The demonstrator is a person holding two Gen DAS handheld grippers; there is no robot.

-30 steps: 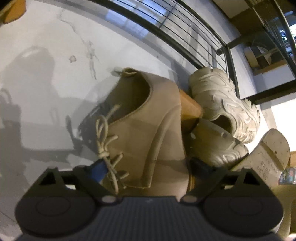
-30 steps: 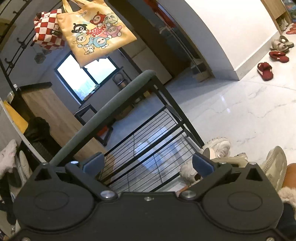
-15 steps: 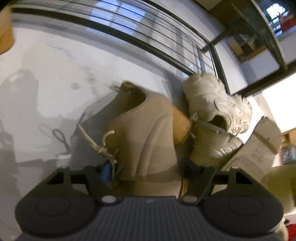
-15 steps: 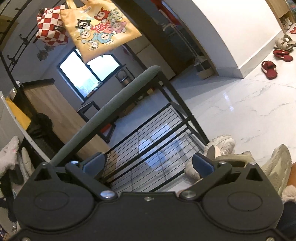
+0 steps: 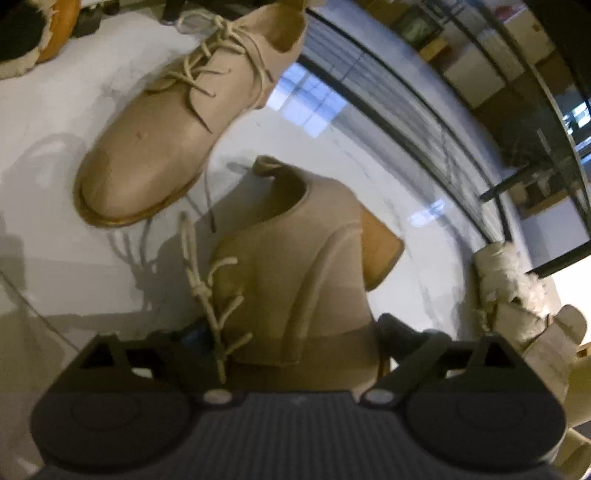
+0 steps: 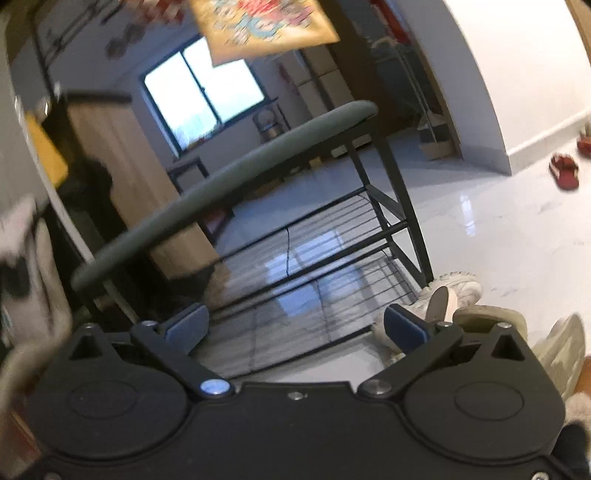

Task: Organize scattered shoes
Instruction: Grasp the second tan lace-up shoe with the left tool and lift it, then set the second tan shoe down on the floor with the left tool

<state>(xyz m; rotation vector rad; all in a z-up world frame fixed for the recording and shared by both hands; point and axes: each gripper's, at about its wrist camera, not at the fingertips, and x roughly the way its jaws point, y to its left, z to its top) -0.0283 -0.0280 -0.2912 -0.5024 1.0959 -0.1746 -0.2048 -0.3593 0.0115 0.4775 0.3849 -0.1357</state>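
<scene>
My left gripper (image 5: 295, 332) is shut on a tan suede lace-up ankle boot (image 5: 295, 266) with a wooden block heel, held above the white floor. Its mate, a matching tan lace-up boot (image 5: 177, 122), lies on the floor beyond it at upper left. A cream chunky sneaker (image 5: 513, 295) sits at the right by the black wire shoe rack (image 5: 424, 99). My right gripper (image 6: 295, 325) is open and empty, facing the shoe rack (image 6: 325, 254); white sneakers (image 6: 450, 295) lie at its right foot.
A fur-lined brown slipper (image 5: 33, 40) lies at far upper left. Red slippers (image 6: 563, 171) lie on the floor by the far wall. A grey padded bar (image 6: 221, 192) tops the rack. A yellow tote bag (image 6: 258, 26) hangs overhead. Olive shoes (image 6: 557, 354) lie at lower right.
My left gripper has lifted the tan boot and swung it left, away from the cream sneakers; the matching boot has come into view. My right gripper has shifted slightly, still open.
</scene>
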